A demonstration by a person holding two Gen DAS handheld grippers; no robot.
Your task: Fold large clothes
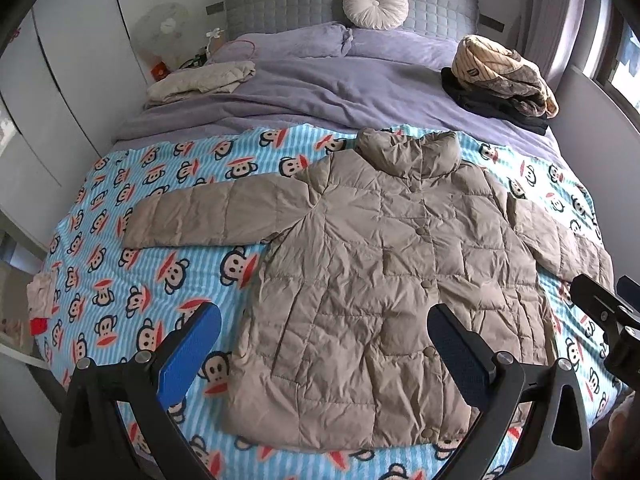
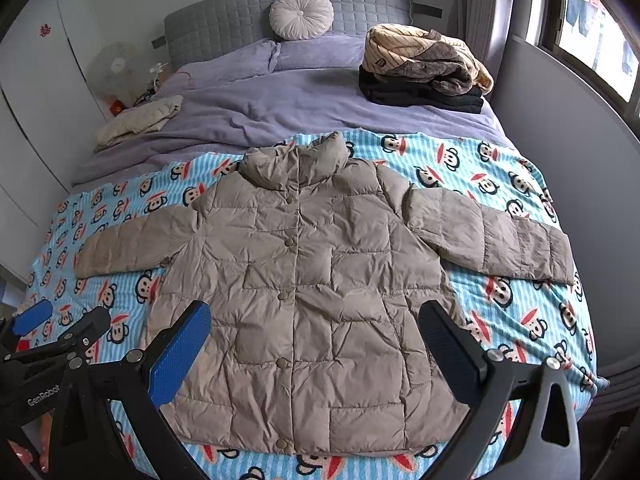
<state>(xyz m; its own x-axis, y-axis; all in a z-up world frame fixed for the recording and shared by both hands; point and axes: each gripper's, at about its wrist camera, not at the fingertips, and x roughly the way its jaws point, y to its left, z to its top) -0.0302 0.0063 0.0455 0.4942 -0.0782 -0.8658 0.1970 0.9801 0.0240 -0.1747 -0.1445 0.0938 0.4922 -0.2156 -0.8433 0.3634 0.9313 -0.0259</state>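
A beige quilted puffer jacket (image 1: pixel 380 280) (image 2: pixel 312 300) lies flat and buttoned on a blue cartoon-monkey blanket (image 1: pixel 160 280) (image 2: pixel 500 184), collar toward the headboard, both sleeves spread sideways. My left gripper (image 1: pixel 324 344) hovers open above the jacket's lower hem, nothing between its blue pads. My right gripper (image 2: pixel 314 340) also stands open over the lower part of the jacket. The right gripper's body shows at the right edge of the left wrist view (image 1: pixel 608 320); the left gripper shows at the lower left of the right wrist view (image 2: pixel 52 340).
A pile of folded clothes (image 1: pixel 504 76) (image 2: pixel 424 68) sits at the bed's far right on the purple duvet (image 1: pixel 320 88). A cream garment (image 1: pixel 200 82) (image 2: pixel 140 120) lies far left. A round pillow (image 1: pixel 376 4) leans on the grey headboard. White wardrobes stand left, a window right.
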